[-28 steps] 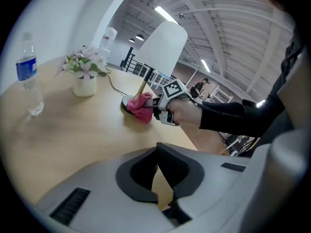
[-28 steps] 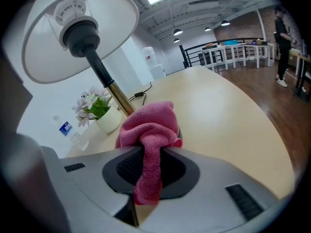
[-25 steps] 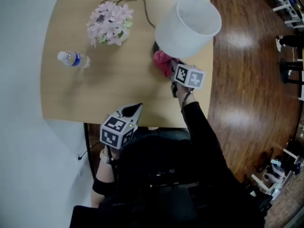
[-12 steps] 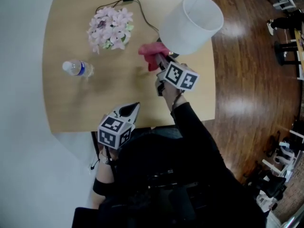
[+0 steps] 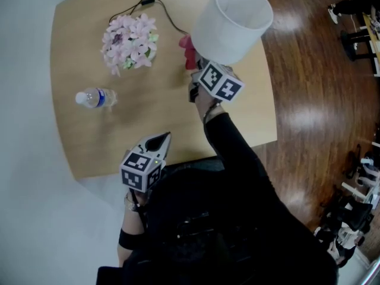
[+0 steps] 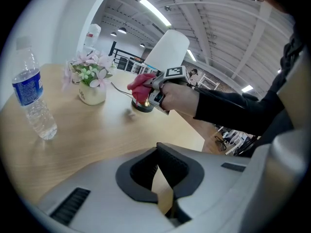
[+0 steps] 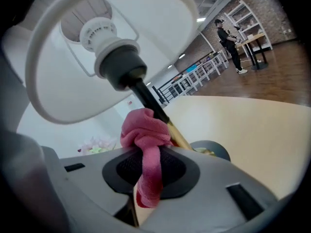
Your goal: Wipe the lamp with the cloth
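- Since a second ago, the right gripper (image 5: 193,64) has lifted the cloth (image 7: 144,132) from beside the base (image 7: 212,150) up to the stem (image 7: 150,103) of the lamp (image 5: 231,22). The left gripper (image 5: 159,141) has only drifted a little along the near edge of the table (image 5: 148,117).
- The right jaws are partly closed and pinch the pink cloth. A bunch bulges above the pads and a tail hangs below. The left jaws are shut on nothing.
- The cloth rests against the stem, just below the socket and under the shade (image 7: 73,81). The lamp stands at the table's far right corner.
- The cloth looks soft, limp and light, so one pinch across a fold should hold it.
- The lamp looks top-heavy on its thin stem and may tip under a sideways rub. The base or stem seems the place to steady it, since the shade would probably dent.
- It has a white drum shade, a black socket, a stem black above and brassy below, and a dark round base.
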A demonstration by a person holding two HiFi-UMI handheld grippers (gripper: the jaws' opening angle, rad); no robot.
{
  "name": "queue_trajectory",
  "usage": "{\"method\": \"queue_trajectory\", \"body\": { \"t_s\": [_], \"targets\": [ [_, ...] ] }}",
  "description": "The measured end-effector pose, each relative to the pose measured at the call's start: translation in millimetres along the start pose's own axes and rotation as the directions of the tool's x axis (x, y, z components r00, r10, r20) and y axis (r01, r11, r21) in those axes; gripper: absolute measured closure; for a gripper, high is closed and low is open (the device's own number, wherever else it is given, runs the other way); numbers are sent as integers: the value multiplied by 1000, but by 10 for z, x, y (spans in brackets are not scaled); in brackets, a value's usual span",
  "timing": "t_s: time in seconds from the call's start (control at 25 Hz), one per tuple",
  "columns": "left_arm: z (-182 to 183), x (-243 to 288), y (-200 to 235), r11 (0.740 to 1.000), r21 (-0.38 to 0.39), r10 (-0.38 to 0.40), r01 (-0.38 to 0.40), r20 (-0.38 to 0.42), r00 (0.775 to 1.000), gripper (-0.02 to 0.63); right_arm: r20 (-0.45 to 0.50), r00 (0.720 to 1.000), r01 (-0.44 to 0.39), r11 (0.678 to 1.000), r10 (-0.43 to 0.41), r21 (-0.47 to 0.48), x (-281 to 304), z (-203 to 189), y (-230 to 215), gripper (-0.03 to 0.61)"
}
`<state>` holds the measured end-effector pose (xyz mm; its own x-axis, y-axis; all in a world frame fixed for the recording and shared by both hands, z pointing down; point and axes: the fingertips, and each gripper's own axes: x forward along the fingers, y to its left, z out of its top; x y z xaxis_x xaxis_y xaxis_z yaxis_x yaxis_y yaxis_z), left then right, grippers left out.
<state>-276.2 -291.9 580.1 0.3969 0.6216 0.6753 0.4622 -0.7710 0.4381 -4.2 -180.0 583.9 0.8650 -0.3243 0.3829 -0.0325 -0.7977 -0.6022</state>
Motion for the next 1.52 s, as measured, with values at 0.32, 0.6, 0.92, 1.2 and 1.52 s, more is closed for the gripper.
{"method": "queue_trajectory", "body": {
  "t_s": [0.32, 0.6, 0.92, 1.2, 1.52],
  "targets": [
    [-50, 55, 21, 1000, 7, -11, 11, -53, 999, 612, -146, 978, 147, 989, -148, -14, -1, -469, -497, 511],
    [-33, 185, -68, 999, 21, -40, 42, -73, 996, 612, -226, 956, 178, 982, -186, -56, -162, -597, -743, 511],
    [28, 298, -210, 998, 19, -63, 64, -71, 996, 612, -267, 948, 154, 983, -174, -96, -415, -527, -846, 511],
    [14, 372, -291, 998, 5, -60, 61, -65, 996, 612, -269, 954, 72, 972, -133, -223, -669, -136, -1193, 511],
    [22, 459, -414, 1000, -6, -9, 9, -67, 998, 612, -382, 923, -157, 877, -34, -455, -188, 465, -1339, 511]
  ]
}}
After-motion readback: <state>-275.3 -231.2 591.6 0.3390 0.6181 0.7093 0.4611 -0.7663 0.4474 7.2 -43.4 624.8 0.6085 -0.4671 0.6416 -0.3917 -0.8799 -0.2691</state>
